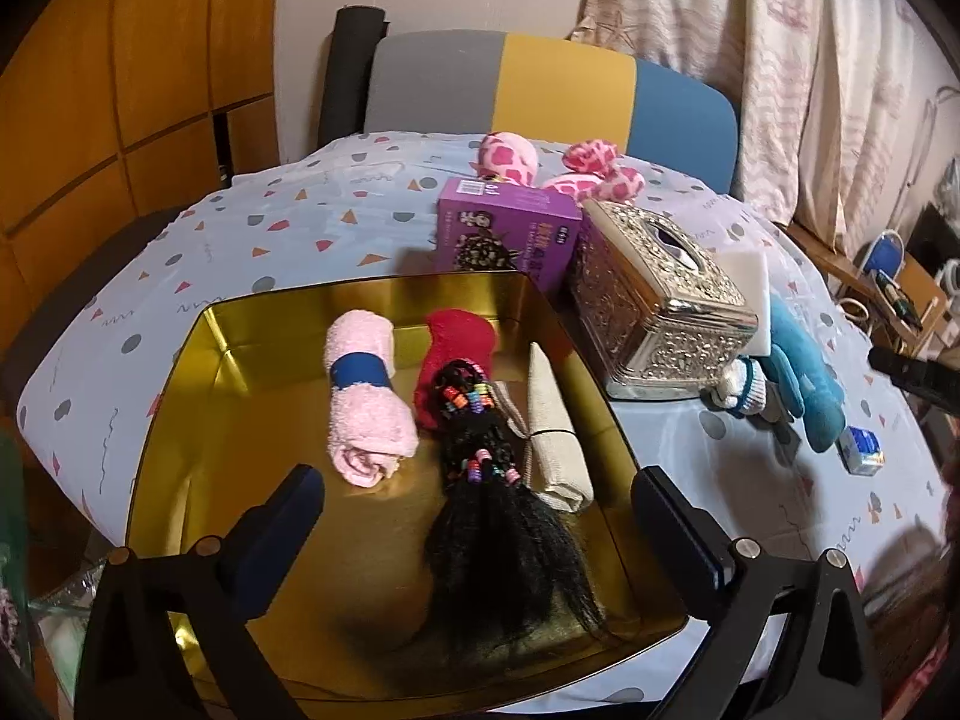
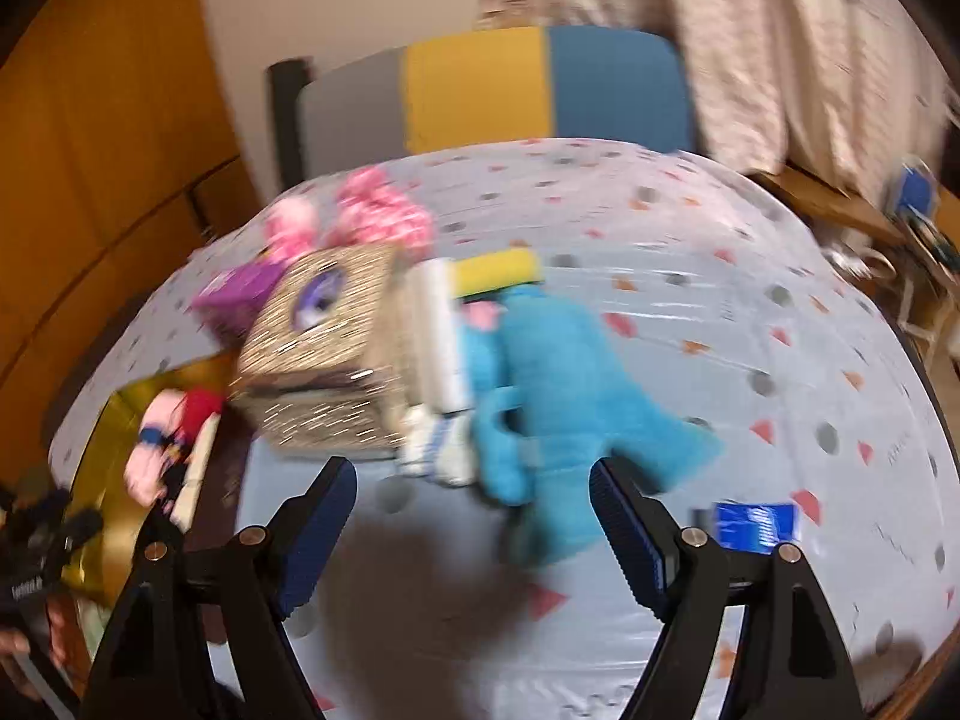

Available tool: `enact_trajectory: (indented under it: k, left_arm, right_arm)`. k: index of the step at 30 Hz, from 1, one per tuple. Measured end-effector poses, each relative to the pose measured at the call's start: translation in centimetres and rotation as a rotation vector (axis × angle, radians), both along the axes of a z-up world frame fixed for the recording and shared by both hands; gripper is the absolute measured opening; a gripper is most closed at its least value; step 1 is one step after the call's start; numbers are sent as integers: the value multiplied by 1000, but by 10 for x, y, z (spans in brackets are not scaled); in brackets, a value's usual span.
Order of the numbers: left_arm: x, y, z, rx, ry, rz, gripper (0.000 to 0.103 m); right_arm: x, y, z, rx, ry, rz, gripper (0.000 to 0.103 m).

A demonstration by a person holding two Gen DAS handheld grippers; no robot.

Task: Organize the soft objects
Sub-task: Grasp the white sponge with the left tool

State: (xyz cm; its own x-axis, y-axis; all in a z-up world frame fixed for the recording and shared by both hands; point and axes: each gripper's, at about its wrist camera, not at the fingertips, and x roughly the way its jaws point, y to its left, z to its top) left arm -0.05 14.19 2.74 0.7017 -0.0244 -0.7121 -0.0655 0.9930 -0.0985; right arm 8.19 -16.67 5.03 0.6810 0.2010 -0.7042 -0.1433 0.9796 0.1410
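From the left wrist, the left gripper [image 1: 480, 516] hangs over the gold box [image 1: 180, 420]. Its fingers [image 1: 288, 516] are spread wide and nothing is between them. Four soft things lie in the gold box. The black hair bundle [image 1: 492, 516] is in the middle. Its long side runs from the far wall toward the camera, with the loose bushy end near the camera and the beaded end far away. The pink rolled towel [image 1: 366, 402] lies just left of the hair and runs the same way. The red cloth [image 1: 456, 354] is at the far end of the hair, touching it. The beige cloth roll [image 1: 552, 432] lies along the box's right wall. Just right of the gold box stands a silver tissue box [image 1: 654, 312], and behind the gold box a purple carton [image 1: 510, 228].

From the right wrist, the picture is blurry. The right gripper [image 2: 474, 510] has its fingers [image 2: 324, 516] open, holding nothing. It hangs above the surface [image 2: 720, 312], to the right of the gold box. A blue plush toy [image 2: 552, 384] lies just ahead, with its long side running away from the camera.
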Motion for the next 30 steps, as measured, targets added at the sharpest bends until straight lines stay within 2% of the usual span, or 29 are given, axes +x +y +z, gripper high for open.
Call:
enact_trajectory:
  k: [7, 12, 15, 22, 25, 28, 29, 30]
  left_arm:
    - [3, -17, 8, -3, -43, -51, 103]
    - [14, -44, 7, 3, 5, -134, 103]
    - [21, -65, 9, 7, 16, -180, 103]
    - [50, -124, 45, 43, -73, -292, 101]
    - [78, -152, 60, 43, -79, -351, 90]
    - [110, -181, 64, 70, -64, -397, 72]
    - [121, -188, 64, 68, -50, -408, 64]
    - [135, -198, 62, 64, -25, -419, 60]
  right_arm:
    - [10, -84, -7, 85, -7, -291, 82]
    - [11, -136, -20, 158, -18, -477, 82]
    - [10, -154, -28, 260, 11, -516, 82]
    - [10, -158, -35, 315, 35, -494, 82]
    - [11, -156, -34, 323, 29, -475, 82]
    - [12, -156, -35, 344, 33, -458, 82]
    - [12, -156, -36, 351, 36, -455, 82]
    - [12, -156, -37, 361, 40, -451, 82]
